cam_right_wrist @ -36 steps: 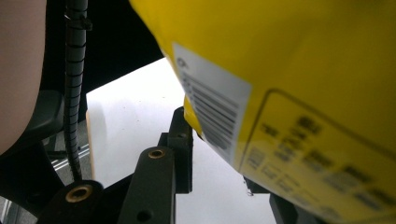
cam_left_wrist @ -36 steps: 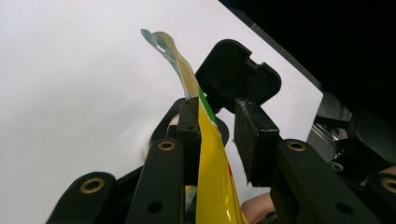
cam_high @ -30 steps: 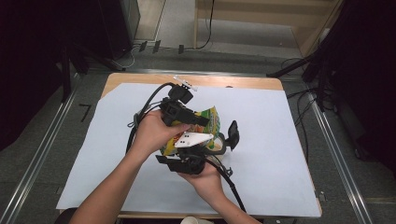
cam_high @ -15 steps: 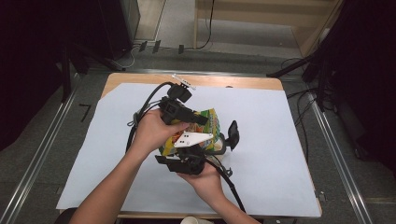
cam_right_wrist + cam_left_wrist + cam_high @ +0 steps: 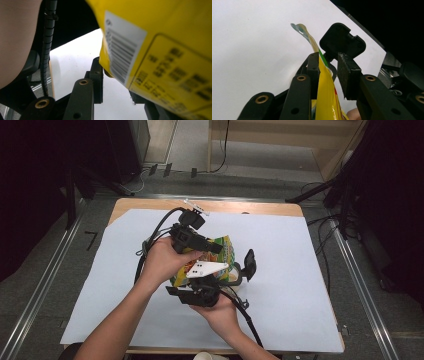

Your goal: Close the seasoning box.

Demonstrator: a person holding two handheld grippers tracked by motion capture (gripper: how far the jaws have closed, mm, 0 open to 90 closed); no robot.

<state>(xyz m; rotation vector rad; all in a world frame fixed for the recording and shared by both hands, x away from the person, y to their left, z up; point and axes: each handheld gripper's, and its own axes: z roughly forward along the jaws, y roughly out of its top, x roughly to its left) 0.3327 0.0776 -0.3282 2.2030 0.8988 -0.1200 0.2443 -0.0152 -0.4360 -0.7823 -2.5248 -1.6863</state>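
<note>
Left gripper [image 5: 212, 246] first: we see it held above the middle of the white sheet [image 5: 300, 270] that covers the table [image 5: 250, 208], with the yellow snack bag [image 5: 227, 252] running up between its jaws. In the left gripper view the bag [image 5: 325, 97] lies against the left pad, while a sliver of gap shows before the right pad, so we cannot say for certain that the jaws are pinching the film rather than merely bracketing it. We judge the step in hand to be getting a two-sided hold on the bag, perhaps to pull its top seam open, and it looks about midway: the bag is lifted off the sheet and both tools are on it. The left hand [image 5: 165, 260] wraps its tool from above, wrist bent, jaws pointing toward the right of the high view. Moving right, the right gripper [image 5: 240, 270] comes up from below, its hand [image 5: 220, 312] palm-up under the bag. In the right gripper view the bag's barcode panel [image 5: 155, 50] crowds the lens and hides the right jaw, so we cannot tell its grip. Next, we think, each pair of jaws needs a firm bite on opposite faces near the seam before any pull apart; a loose hold would let the slick film slip.
</note>
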